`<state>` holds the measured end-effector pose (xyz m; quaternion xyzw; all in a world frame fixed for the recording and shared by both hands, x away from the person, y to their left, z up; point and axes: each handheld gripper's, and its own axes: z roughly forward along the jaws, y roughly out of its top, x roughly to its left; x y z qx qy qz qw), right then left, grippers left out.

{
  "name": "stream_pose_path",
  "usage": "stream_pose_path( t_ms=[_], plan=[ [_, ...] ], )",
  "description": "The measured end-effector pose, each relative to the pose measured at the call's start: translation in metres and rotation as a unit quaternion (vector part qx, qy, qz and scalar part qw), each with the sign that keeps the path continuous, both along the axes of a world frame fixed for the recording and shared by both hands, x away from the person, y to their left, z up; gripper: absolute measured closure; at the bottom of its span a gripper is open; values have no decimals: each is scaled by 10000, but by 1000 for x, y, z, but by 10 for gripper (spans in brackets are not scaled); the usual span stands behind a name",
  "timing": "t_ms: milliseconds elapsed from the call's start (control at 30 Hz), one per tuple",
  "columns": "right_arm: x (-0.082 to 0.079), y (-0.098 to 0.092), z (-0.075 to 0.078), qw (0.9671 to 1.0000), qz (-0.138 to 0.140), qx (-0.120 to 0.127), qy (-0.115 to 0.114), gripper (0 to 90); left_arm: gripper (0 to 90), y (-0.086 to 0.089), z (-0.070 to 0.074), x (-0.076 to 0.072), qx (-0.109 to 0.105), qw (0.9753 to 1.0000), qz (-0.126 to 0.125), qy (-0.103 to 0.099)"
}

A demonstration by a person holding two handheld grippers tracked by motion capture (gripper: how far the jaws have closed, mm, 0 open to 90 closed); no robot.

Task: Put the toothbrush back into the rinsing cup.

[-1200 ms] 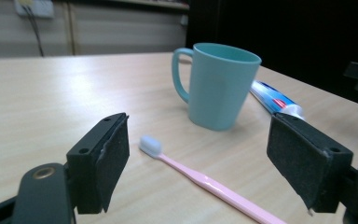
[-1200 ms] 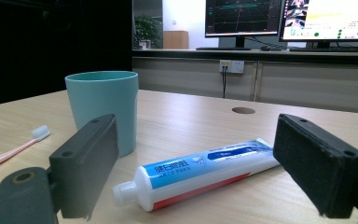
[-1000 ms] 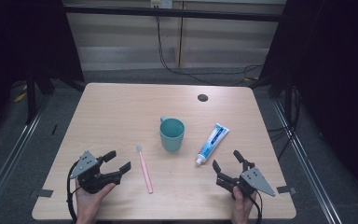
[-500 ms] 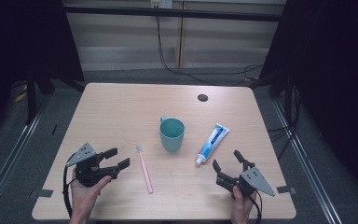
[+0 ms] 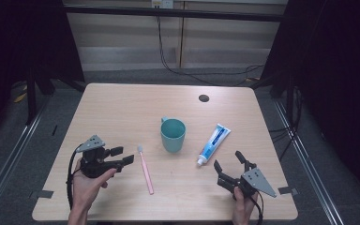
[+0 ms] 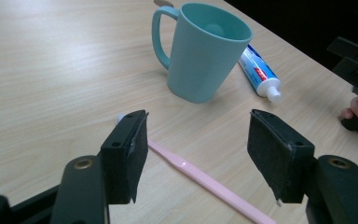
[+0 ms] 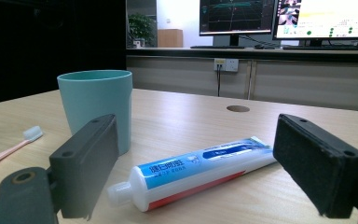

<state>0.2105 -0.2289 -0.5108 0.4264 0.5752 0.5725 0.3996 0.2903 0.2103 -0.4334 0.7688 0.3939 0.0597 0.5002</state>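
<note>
Your left gripper (image 5: 122, 155) was open just beside the slim pink plastic toothbrush (image 5: 146, 169), right gripper (image 5: 228, 164) open before the blue-white toothpaste tube (image 5: 213, 143).

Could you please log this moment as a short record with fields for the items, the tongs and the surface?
surface: wooden table
cup: teal mug, upright, mid-table
toothbrush: pink toothbrush, lying flat, left of the mug
toothpaste: toothpaste tube, lying flat, right of the mug, cap toward the person
left tongs: left gripper open, empty, beside the toothbrush head
right tongs: right gripper open, empty, just short of the tube's cap
</note>
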Motion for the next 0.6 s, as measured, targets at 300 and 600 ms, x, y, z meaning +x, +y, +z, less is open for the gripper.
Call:
stream_pose_path(
  t_ms=[300,600],
  plan=[
    [0,0,0,10000,-71,-13,16,137,451,-5,4,13,13,9990,52,453],
    [0,0,0,10000,-75,-13,-7,137,465,-10,9,24,400,9950,90,906]
  ],
)
